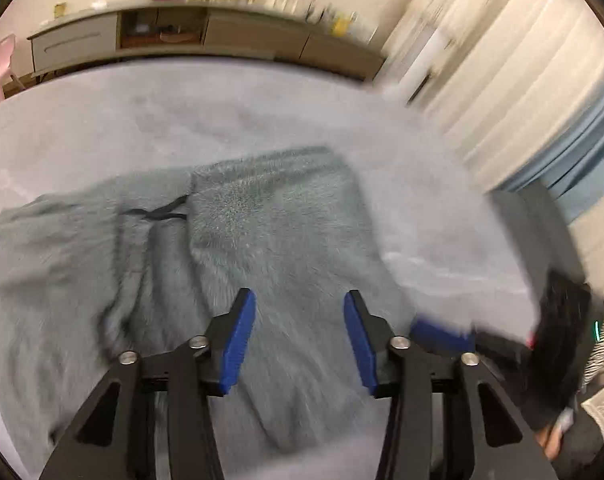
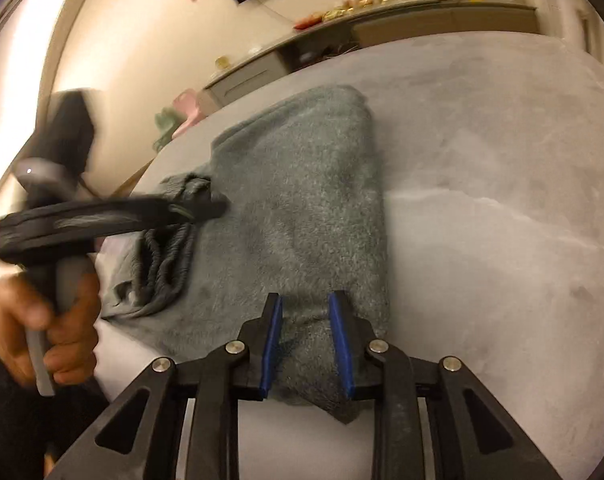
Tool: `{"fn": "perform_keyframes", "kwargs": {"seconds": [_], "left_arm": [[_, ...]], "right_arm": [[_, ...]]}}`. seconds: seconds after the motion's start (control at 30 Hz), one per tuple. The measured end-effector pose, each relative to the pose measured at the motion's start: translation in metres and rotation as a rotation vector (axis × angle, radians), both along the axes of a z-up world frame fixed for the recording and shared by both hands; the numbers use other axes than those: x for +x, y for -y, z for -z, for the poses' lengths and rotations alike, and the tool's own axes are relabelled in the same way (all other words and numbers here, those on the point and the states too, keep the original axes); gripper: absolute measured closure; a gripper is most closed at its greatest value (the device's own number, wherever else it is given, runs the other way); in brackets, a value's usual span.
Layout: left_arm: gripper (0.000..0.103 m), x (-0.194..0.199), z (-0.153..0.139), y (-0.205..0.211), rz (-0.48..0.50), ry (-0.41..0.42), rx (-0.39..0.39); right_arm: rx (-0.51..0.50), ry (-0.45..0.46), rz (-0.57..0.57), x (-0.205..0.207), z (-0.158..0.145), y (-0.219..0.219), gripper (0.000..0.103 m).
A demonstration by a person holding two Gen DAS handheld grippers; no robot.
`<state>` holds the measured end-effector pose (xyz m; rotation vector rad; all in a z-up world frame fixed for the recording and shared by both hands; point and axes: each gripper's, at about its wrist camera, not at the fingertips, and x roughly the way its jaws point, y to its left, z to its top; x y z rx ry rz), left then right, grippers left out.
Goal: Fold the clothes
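Grey plush bedding (image 1: 181, 120) fills the middle of both views and carries a grey-green fleece garment (image 1: 261, 232).

In the left wrist view the left gripper (image 1: 299, 340) sits at the bottom centre with its blue pads spread wide and nothing between them; the garment lies right under and beyond it, spreading to the left of the frame, a dark cord showing at its bunched waistband left of centre. At the lower right, blurred, the right gripper's blue pad pokes in at the garment's edge.

In the right wrist view the right gripper (image 2: 306, 344) is at the bottom centre, its pads part closed around a fold of the garment's near corner (whether they pinch it I cannot tell). At the left a hand (image 2: 45, 320) grips the left gripper's handle, its tip over the bunched waistband.

Farther off, a low cabinet (image 1: 221, 36) lines the wall along the top; pale curtains (image 1: 522, 60) hang at the upper right.
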<state>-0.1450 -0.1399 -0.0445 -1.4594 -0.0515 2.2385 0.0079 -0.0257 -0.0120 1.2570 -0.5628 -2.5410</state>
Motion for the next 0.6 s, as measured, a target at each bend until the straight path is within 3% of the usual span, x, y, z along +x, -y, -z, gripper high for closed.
{"fn": "perform_keyframes", "kwargs": {"seconds": [0.07,0.1,0.17,0.2,0.27,0.3,0.33,0.37,0.5,0.6], "left_arm": [[0.052,-0.025,0.028,-0.043,-0.013,0.012,-0.123],[0.051,-0.029,0.03,-0.053,-0.001,0.023,-0.148],[0.051,-0.025,0.021,-0.059,0.048,0.051,-0.149],[0.051,-0.021,0.014,-0.061,0.064,0.048,-0.138],[0.045,-0.012,-0.004,-0.068,0.094,0.032,-0.11],[0.042,-0.008,-0.009,-0.073,0.109,0.039,-0.103],[0.038,-0.005,-0.011,-0.079,0.125,0.057,-0.099],[0.038,-0.008,-0.011,-0.091,0.14,0.076,-0.116],[0.037,-0.03,0.011,-0.15,0.207,0.174,-0.279],[0.037,-0.029,0.024,-0.173,0.241,0.176,-0.365]], "right_arm": [[0.0,-0.019,0.005,0.0,-0.007,0.0,0.075],[0.011,-0.04,0.026,0.003,-0.012,-0.003,0.074],[0.043,-0.078,0.072,0.007,-0.019,-0.007,0.053],[0.061,-0.087,0.085,0.007,-0.019,-0.007,0.035],[0.052,-0.065,0.067,-0.001,-0.011,-0.003,0.031],[0.031,-0.039,0.043,-0.004,-0.005,-0.003,0.033],[0.007,-0.025,0.023,-0.007,0.0,0.002,0.063],[0.018,-0.024,0.027,-0.007,0.001,0.005,0.078],[0.098,-0.124,0.015,0.0,-0.014,0.019,0.084],[0.13,-0.158,0.009,-0.003,-0.016,0.027,0.085]]}}
